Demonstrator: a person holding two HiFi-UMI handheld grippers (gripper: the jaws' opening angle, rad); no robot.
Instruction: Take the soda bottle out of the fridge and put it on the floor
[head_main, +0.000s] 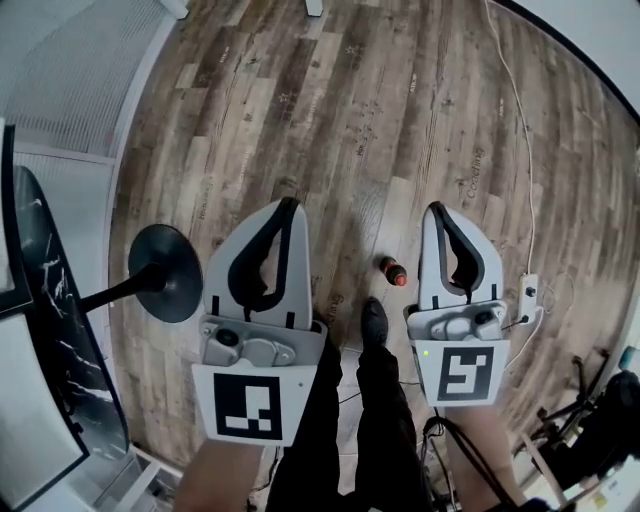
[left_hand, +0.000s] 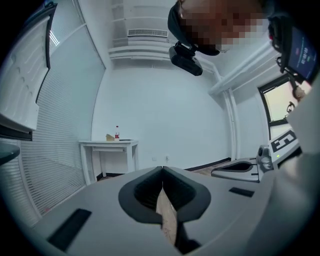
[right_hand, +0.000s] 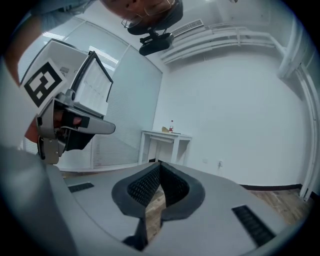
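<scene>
The soda bottle (head_main: 392, 271) sits on the wood floor (head_main: 400, 120), just ahead of your shoe (head_main: 373, 320) and near your right gripper (head_main: 438, 210). It looks foreshortened, its long axis pointing roughly up at your head, red end lower right. On both the right gripper and your left gripper (head_main: 289, 204), the jaws are together with nothing between them.

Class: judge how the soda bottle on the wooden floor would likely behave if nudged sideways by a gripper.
The soda bottle looks narrow and round-bodied, so it would probably tip or roll across the smooth floor. Its dark contents suggest it is filled, so it is likely heavy for its size.
</scene>
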